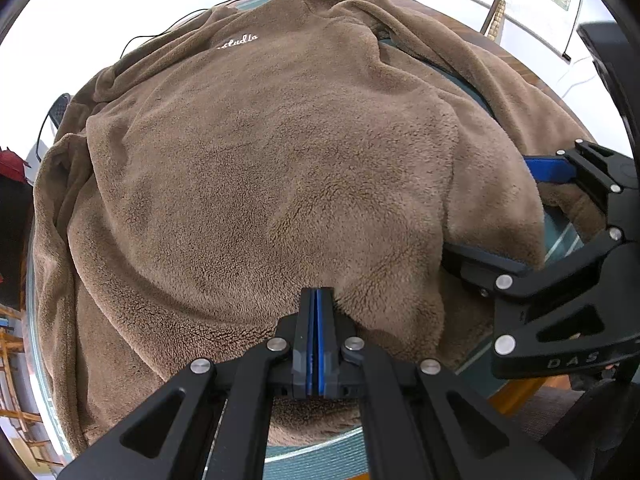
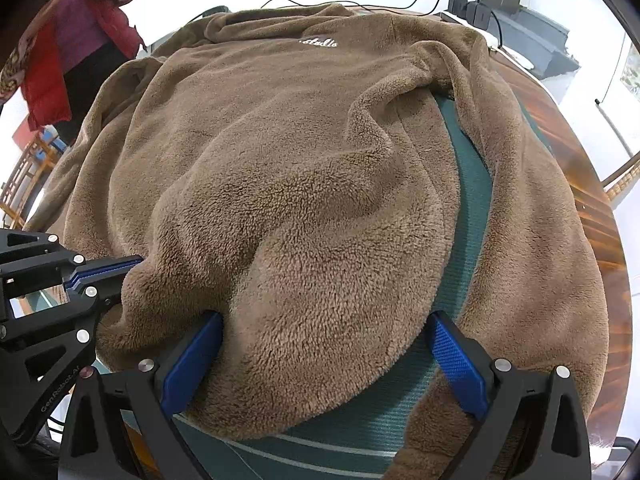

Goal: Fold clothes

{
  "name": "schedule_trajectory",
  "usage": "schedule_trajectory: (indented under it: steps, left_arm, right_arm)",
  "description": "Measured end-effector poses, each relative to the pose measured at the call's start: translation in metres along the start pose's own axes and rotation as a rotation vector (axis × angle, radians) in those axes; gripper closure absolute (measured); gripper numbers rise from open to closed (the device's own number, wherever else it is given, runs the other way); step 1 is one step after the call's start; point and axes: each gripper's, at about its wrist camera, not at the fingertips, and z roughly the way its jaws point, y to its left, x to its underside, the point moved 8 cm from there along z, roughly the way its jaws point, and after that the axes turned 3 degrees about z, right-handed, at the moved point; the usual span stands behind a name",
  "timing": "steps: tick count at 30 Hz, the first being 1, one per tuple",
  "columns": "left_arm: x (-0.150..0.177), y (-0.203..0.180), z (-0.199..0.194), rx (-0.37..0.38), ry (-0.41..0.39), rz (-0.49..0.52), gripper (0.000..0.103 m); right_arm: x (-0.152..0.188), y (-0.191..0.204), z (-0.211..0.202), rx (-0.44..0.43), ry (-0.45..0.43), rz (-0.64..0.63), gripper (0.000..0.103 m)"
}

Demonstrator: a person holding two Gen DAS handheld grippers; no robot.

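A brown fleece sweatshirt with white script on the chest lies spread on a green mat; it also fills the right wrist view. My left gripper is shut on the sweatshirt's near hem, and it shows at the left of the right wrist view. My right gripper is open, its blue pads either side of the hem's near right corner, the fabric lying between them. In the left wrist view the right gripper stands at the hem's right corner. The right sleeve lies alongside the body.
The green mat lies on a round wooden table. Black chargers and cables sit at the table's far edge. A person in red stands at the far left. A wooden chair is at the left.
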Motion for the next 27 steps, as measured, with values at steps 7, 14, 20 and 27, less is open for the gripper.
schedule_trajectory:
  steps: [7, 14, 20, 27]
  left_arm:
    - [0.0030, 0.0015, -0.0009, 0.011, -0.002, -0.009, 0.103]
    - [0.0060, 0.0069, -0.0004, 0.016, -0.003, -0.011, 0.103]
    - [0.0091, 0.0025, -0.0063, 0.009, 0.002, 0.002, 0.103]
    - [0.0057, 0.0031, -0.0051, 0.007, 0.005, 0.039, 0.103]
  right_arm:
    - [-0.0009, 0.0062, 0.0032, 0.012, 0.003, -0.017, 0.000]
    - [0.0002, 0.0063, 0.0027, 0.020, 0.003, -0.030, 0.000]
    - [0.0010, 0.0052, 0.0011, 0.015, 0.000, -0.026, 0.000]
    - [-0.0013, 0.0051, 0.0015, 0.016, 0.001, -0.011, 0.000]
